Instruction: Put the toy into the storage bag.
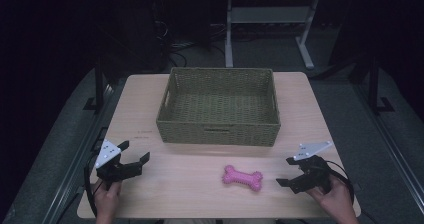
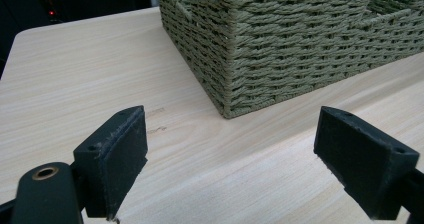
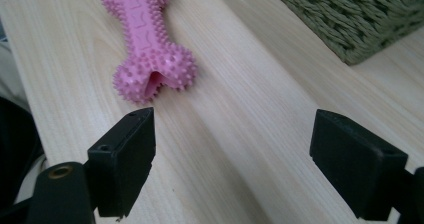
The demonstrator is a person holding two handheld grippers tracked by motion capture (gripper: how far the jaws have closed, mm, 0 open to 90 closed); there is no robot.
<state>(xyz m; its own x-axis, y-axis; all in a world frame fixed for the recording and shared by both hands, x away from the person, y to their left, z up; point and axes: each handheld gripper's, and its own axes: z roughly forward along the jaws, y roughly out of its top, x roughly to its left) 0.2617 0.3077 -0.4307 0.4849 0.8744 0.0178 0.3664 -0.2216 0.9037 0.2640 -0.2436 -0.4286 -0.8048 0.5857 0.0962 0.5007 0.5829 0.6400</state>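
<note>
- High view: a pink spiked bone toy (image 1: 242, 177) lies flat on the pale wooden tabletop (image 1: 190, 184), near the front edge and in front of a woven green basket (image 1: 218, 134) that stands at the middle of the far half.
- High view: the right gripper (image 1: 286, 171) is held in a hand at the front right, just beside the bone toy's right end but apart from it; its jaws stand wide with nothing between them and face left toward the toy.
- High view: the left gripper (image 1: 134, 151) is held in a hand at the front left corner, well apart from the toy; its jaws are spread wide and empty, angled toward the basket's near left corner.
- Left gripper view: the two black jaws rise wide apart over bare tabletop (image 2: 100, 74), and the basket's corner (image 2: 230, 59) stands ahead between them, untouched.
- Right gripper view: the jaws stand wide open above the wood grain, with nothing gripped. The bone toy (image 3: 147, 39) lies ahead and toward the left jaw, its knobbed near end just beyond that jaw's tip and not touching it. A corner of the basket (image 3: 360, 19) shows at the upper right.
</note>
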